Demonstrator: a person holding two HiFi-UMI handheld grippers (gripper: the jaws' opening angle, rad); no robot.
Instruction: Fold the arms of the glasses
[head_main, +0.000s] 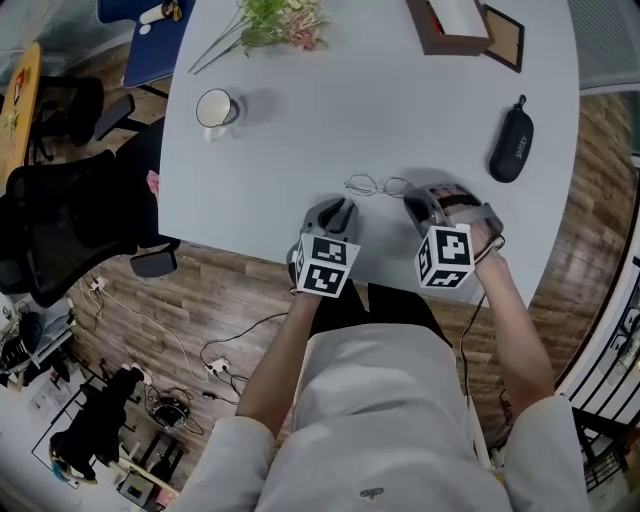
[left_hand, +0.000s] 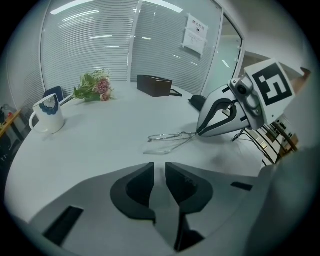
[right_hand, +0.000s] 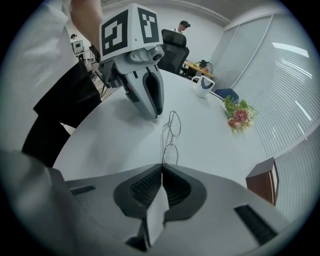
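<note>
Glasses: thin wire frame, lying flat on the grey table, close to the table's near edge and roughly mid-width. Both lenses sit side by side along that edge.

Right gripper: jaws closed down tight. One wire end of the frame runs straight into the tips, so it's pinching the frame at the end nearest the table's right side. Gripper is pitched steeply down at the table.

Left gripper: jaws nearly together with a narrow slit between them, only bare table showing through, nothing in the slit. Tips point down at the table just beside the frame's other end, not touching the frame. Can't tell if the tips touch the table top.

Rest of the table:
- white mug, toward the table's left edge, well back from the near edge
- bunch of flowers, lying at the table's far edge, left of centre
- brown box, at the table's far edge, right of centre, with a dark flat frame just beside it
- black case, toward the table's right edge, zipped shut

Black office chair stands on the floor off the table's left edge.
</note>
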